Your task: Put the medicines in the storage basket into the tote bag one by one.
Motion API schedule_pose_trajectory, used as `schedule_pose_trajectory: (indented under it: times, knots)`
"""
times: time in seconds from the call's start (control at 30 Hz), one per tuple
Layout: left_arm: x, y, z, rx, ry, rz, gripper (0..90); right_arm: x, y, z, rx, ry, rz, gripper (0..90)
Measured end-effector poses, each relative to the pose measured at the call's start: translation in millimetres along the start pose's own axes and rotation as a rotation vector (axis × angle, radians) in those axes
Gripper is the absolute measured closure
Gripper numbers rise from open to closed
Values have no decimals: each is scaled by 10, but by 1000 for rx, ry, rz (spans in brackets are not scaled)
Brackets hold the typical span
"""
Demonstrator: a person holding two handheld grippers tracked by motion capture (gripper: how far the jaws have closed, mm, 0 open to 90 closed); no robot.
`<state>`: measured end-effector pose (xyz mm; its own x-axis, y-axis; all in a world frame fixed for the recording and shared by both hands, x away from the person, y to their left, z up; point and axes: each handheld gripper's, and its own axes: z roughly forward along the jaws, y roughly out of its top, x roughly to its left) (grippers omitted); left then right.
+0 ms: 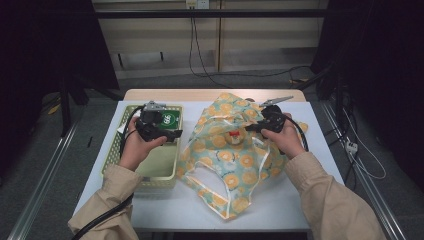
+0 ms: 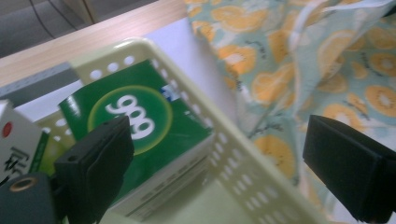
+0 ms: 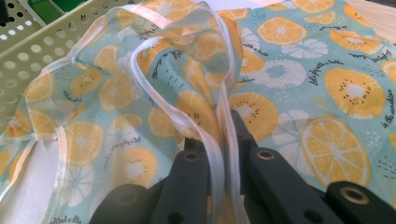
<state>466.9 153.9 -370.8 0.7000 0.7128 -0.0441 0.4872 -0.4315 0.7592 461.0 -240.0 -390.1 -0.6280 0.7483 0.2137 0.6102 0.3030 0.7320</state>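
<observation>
Nearest me, two tan sleeves came in over the table's (image 1: pixel 260 210) white edge, a claw in each hand. The right claw (image 1: pixel 253 128) was clamped together on the bag (image 1: pixel 235 160), a thin green sack printed with orange slices. In the right gripper view its jaws met on a bunched fold and the white trim (image 3: pixel 219 154) of the bag's rim, which ran up from between them. The rest of the bag spread out ahead of that claw and to both sides, rumpled and mostly flat on the table, with one corner trailing back toward the person. A small round brownish thing (image 1: pixel 234 137) with a red mark lay on the cloth just left of the right claw; I could not tell what it was.

The left claw (image 1: pixel 170 134) hung over the basket (image 1: pixel 160 172), a pale green perforated tray that sat just left of the bag, touching its edge. Its jaws stood wide apart with nothing between them. In the left gripper view, one jaw sat above a green box (image 2: pixel 144 135) that lay flat inside the basket against its far wall, and the other jaw hung out over the bag. A white carton (image 2: pixel 16 140) stood beside the box, farther from the bag.

Beyond both claws ran the table's wooden far edge (image 1: pixel 165 94).
</observation>
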Motion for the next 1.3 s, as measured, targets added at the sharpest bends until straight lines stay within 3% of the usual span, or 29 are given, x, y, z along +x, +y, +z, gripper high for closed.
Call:
schedule_pose_trajectory:
  times: [0.13, 0.33, 0.6, 0.73, 0.87, 1.1, 1.3]
  knots:
    - [80, -56, 56, 10, 21, -26, 84, -4, 4, 2, -2, 2, 3, 885]
    - [151, -93, 155, 39, 59, -19, 85, -10, -11, 11, 2, 4, -1, 884]
    - [267, -110, 215, 36, 97, -35, 90, -19, -11, 16, 3, 8, -1, 884]
    - [274, -97, 263, 27, 91, -62, 85, -22, -13, 28, 4, 13, 0, 884]
    - [249, -58, 304, 32, 109, -49, 63, -32, -20, 33, 4, 15, 4, 884]
    - [252, -43, 366, 43, 131, -70, 26, -39, -23, 31, 5, 16, 6, 884]
    - [317, -111, 314, 42, 128, -98, 58, -49, -38, 29, 3, 14, 6, 884]
